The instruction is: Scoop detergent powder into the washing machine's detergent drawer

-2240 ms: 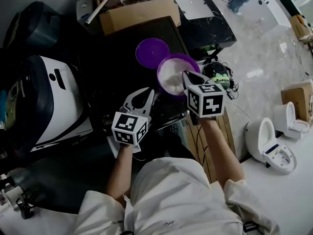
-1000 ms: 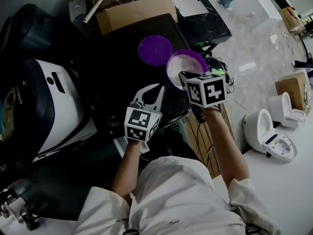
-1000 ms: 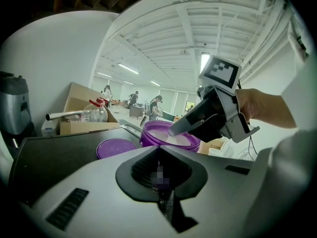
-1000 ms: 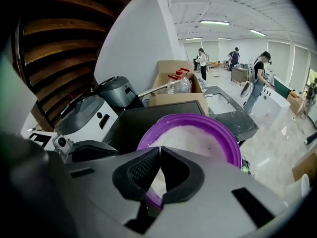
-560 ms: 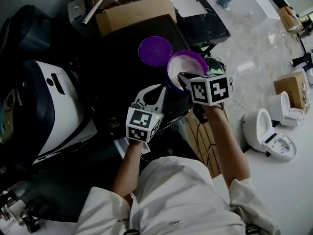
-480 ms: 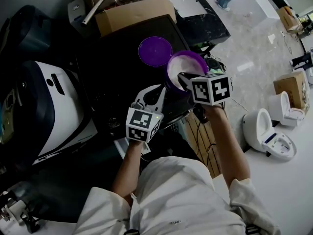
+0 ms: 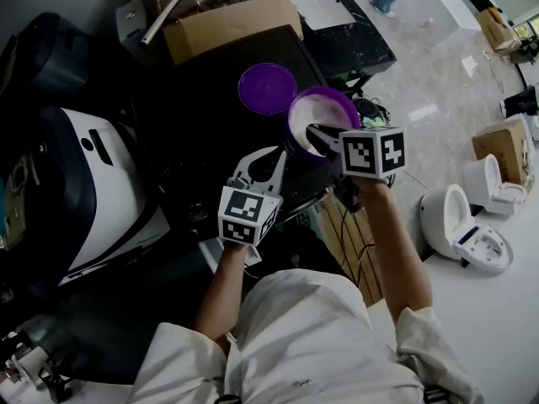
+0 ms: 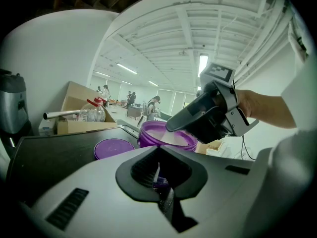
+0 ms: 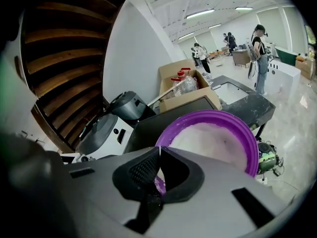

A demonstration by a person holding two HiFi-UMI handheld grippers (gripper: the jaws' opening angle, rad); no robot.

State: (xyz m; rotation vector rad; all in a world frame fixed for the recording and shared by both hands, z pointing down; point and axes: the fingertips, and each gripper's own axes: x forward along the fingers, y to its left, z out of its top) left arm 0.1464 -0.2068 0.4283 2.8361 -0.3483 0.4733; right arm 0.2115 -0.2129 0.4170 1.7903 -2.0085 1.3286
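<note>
A purple tub [image 7: 317,114] of white detergent powder stands at the right edge of a black top [image 7: 202,116], its purple lid [image 7: 267,88] lying flat beside it. My right gripper [image 7: 313,131] reaches over the tub's near rim, just above the powder, jaws shut with nothing seen between them. In the right gripper view the powder-filled tub [image 9: 213,138] fills the space past my right gripper [image 9: 159,150]. My left gripper [image 7: 274,153] hovers left of the tub, shut and empty. In the left gripper view the tub [image 8: 148,135], lid [image 8: 113,148] and right gripper [image 8: 171,128] lie beyond my left gripper [image 8: 158,150].
A white and dark appliance [image 7: 93,183] sits left of the black top. At the back stands a cardboard box [image 7: 227,15] holding a plastic bottle, with a dark sink stand [image 7: 345,23] beside it. White toilets [image 7: 463,234] and cables [image 7: 375,124] are on the floor at right.
My right gripper has shifted a little right and forward, its tips now over the tub's powder. The left gripper has stayed beside the tub.
</note>
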